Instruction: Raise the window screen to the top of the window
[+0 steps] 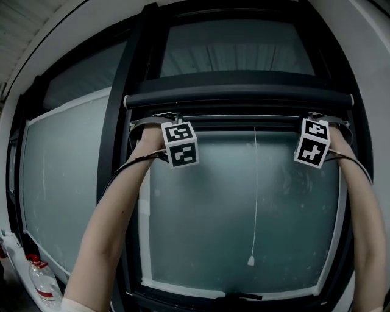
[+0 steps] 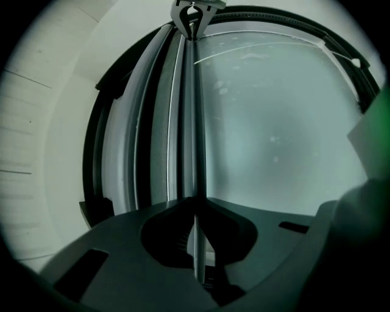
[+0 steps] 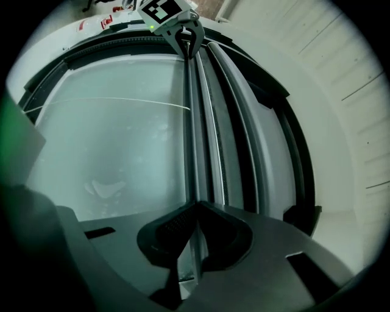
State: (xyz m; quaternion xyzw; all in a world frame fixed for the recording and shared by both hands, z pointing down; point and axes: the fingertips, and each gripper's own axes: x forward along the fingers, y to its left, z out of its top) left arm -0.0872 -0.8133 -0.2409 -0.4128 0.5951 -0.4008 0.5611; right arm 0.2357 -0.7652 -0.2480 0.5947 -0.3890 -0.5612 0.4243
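Both jaws are clamped on the thin lip of the screen bar (image 1: 237,97), the left gripper (image 2: 195,204) and right gripper (image 3: 195,207) near its ends. The bar lies high across the window frame (image 1: 116,152). A cord (image 1: 255,195) hangs between them before frosted glass (image 1: 207,219). A bottle (image 1: 41,281) stands low at the left.

The head view faces the window (image 1: 244,207) closely from behind both arms. The left gripper view looks closely along the screen bar (image 1: 244,99) to the right gripper (image 2: 194,17), and the right gripper view looks back to the left gripper (image 3: 184,33). All 3 share the bar.
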